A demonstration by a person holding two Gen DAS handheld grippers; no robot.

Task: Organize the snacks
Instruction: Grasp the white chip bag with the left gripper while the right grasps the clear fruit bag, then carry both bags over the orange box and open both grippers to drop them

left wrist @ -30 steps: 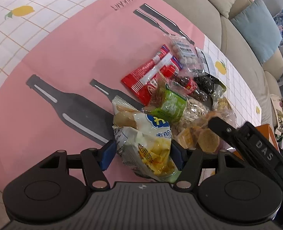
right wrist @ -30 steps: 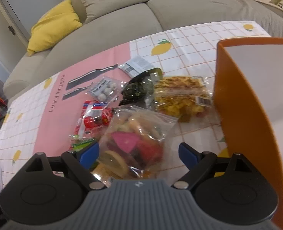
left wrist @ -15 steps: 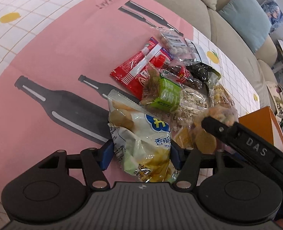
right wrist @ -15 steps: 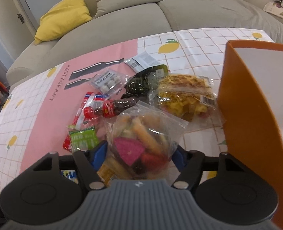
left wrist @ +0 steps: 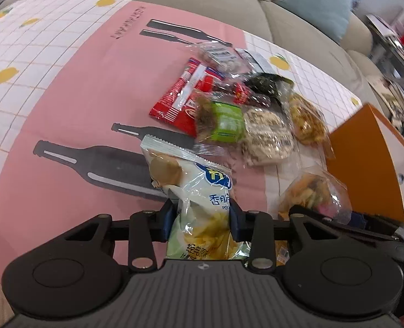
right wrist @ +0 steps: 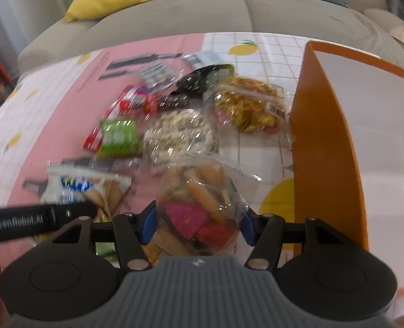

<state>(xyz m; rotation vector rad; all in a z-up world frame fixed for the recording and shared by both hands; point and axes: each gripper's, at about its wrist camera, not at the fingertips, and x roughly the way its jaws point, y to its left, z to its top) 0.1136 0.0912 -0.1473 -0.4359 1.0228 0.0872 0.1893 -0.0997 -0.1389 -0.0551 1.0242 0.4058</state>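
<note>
A pale green-and-white potato chip bag (left wrist: 196, 188) sits between the blue pads of my left gripper (left wrist: 203, 218). Its jaws are closing and pinch the bag's lower half. The same bag (right wrist: 84, 188) shows at the left in the right wrist view. My right gripper (right wrist: 198, 227) is also closing, with its pads pressing a clear bag of mixed coloured crisps (right wrist: 199, 196). That bag (left wrist: 314, 194) shows at the right in the left wrist view. An orange box (right wrist: 325, 136) with a white inside stands open just right of the right gripper.
More snacks lie on the pink bottle-print tablecloth (left wrist: 65, 109): a red packet (left wrist: 180, 95), a green packet (left wrist: 226, 120), a round rice-cake pack (left wrist: 267, 134), a yellow snack bag (left wrist: 306, 120) and a dark bag (left wrist: 267, 82). A beige sofa (right wrist: 202, 8) with cushions runs behind the table.
Both grippers' jaws have narrowed onto their bags. The chip bag and the clear crisp bag have come away from the pile, and both views have rolled and shifted.
</note>
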